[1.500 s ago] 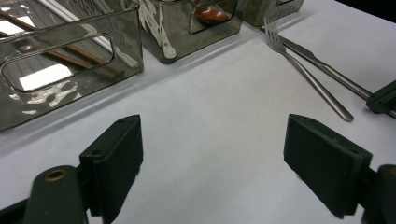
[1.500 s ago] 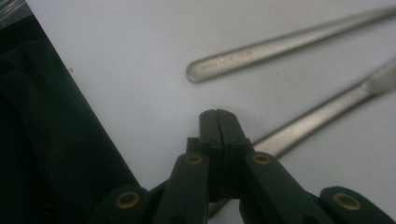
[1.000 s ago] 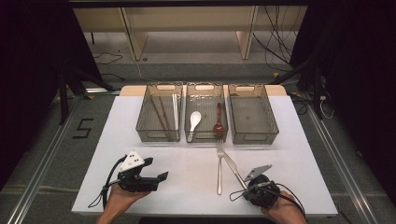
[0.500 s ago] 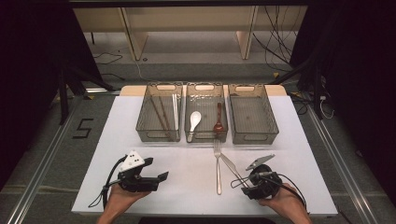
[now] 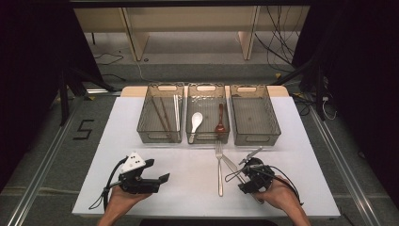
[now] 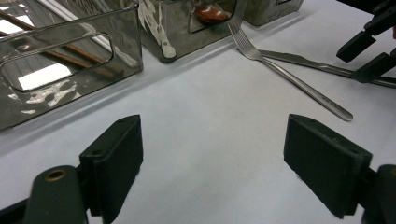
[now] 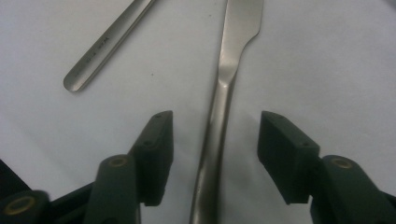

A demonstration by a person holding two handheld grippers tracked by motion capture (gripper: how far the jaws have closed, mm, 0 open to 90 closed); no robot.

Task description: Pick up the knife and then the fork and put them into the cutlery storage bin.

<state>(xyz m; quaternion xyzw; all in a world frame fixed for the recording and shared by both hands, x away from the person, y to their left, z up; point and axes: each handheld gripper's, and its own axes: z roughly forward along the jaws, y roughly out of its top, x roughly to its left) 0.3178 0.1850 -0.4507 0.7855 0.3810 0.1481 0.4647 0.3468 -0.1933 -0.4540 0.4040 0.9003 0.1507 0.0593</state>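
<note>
The right tool (image 7: 212, 158), jaws just spread, straddles a knife (image 7: 219, 116) flat on the white tabletop (image 7: 327, 56) — untouched — beside a fork (image 7: 105, 49) with unreadable stamped lettering; the left tool (image 6: 212, 158) gapes empty.

- White table (image 5: 155, 207) carries three grey bins (image 5: 207, 119) along its far side.
- Fork (image 5: 219, 165) lies just before the middle bin.
- Knife (image 5: 231, 165) lies right of the fork, crossing it.

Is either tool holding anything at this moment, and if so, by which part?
Nothing is held. The right tool has just opened; its jaws straddle the knife at the handle, pads clear of it. The left tool is open over bare table.
</note>
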